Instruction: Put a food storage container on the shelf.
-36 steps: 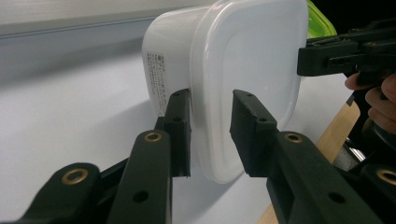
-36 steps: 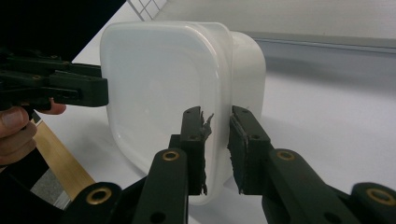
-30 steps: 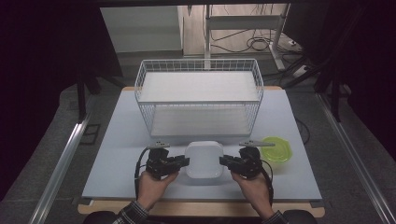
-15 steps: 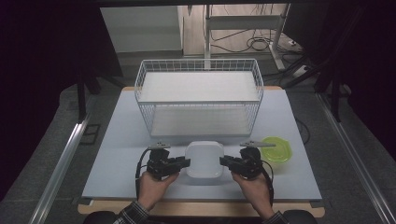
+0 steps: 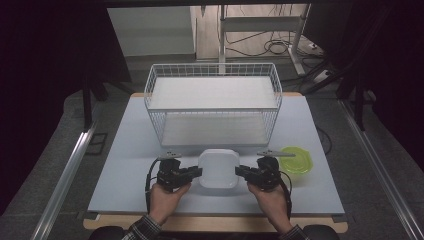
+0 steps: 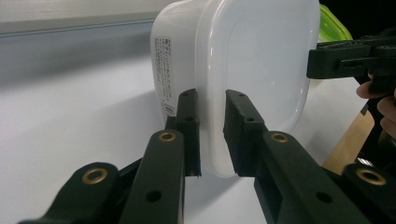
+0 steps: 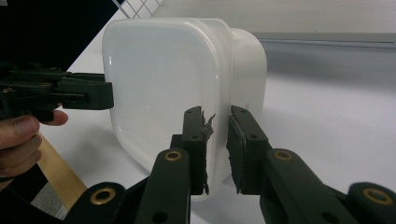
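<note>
Two grippers clamped on the white box, lift not yet begun

Both grippers have hold of the same thing. The left gripper (image 6: 212, 135) has its jaws pinched over the lid rim of the white container (image 6: 243, 70); they have just been closing, and the rim sits between the pads. The right gripper (image 7: 217, 149) does likewise on the opposite edge, its jaws also just drawn in on the rim, so the container is gripped from both sides.

From the high view, the white container (image 5: 218, 168) sits on the pale table (image 5: 125, 150), near the person's edge, with the left gripper (image 5: 196, 172) and right gripper (image 5: 241, 171) touching its two sides. Just beyond it stands the wire basket (image 5: 213, 107), empty as far as can be seen. A green lid (image 5: 296, 160) lies on the table beside the right hand.

By my reading, reaching and grasping are done. Lifting the container and setting it wherever it belongs, likely the basket, remain. The container appears to rest on the table.
</note>
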### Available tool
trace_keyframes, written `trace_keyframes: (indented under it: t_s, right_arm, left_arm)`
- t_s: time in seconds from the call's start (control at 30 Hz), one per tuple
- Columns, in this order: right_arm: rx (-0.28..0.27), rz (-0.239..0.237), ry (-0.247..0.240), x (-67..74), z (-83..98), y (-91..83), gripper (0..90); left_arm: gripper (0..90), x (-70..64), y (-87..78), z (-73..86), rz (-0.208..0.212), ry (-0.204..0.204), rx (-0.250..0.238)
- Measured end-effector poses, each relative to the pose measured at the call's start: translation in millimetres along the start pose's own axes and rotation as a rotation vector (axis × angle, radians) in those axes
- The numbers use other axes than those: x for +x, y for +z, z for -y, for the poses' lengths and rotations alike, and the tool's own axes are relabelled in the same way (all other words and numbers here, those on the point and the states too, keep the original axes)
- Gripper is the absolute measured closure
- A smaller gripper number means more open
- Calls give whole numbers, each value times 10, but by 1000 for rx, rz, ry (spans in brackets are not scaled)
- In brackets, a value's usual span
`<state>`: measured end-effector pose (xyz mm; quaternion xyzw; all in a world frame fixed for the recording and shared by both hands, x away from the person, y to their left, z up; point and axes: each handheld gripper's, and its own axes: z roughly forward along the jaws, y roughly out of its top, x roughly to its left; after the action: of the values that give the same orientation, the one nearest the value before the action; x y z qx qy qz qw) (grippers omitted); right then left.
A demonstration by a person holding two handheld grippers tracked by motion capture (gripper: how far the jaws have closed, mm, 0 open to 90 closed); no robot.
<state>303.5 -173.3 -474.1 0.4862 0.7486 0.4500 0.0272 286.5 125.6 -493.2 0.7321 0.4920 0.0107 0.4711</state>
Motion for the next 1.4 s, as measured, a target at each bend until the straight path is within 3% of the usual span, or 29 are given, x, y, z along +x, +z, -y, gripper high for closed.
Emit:
trace_keyframes:
  t_s: [0.3,0.4,0.43,0.47,0.67,1.07,1.3,1.4]
  right_arm:
    - [-44,-21,-12,57,-157,-61,774]
    - [-68,-25,-40,120,-293,-107,775]
    - [-89,-29,-60,178,-424,-157,776]
    - [-96,-31,-67,198,-469,-174,776]
    - [-133,-41,-102,299,-773,-262,777]
    - [-181,-61,-115,364,-1414,-403,780]
    - [-188,-64,-111,365,-1633,-435,779]
    - [-183,-60,-103,340,-1760,-415,778]
  left_arm:
    - [769,-18,-137,-174,1,21,-50]
    - [769,-48,-239,-321,-4,36,-82]
    - [769,-67,-306,-415,-7,48,-100]
    - [769,-67,-306,-415,-7,48,-100]
    - [769,-100,-487,-753,-15,83,-144]
    - [770,-143,-666,-1354,-20,111,-183]
    - [769,-147,-712,-1615,-29,122,-185]
    - [767,-119,-700,-1724,-21,109,-187]
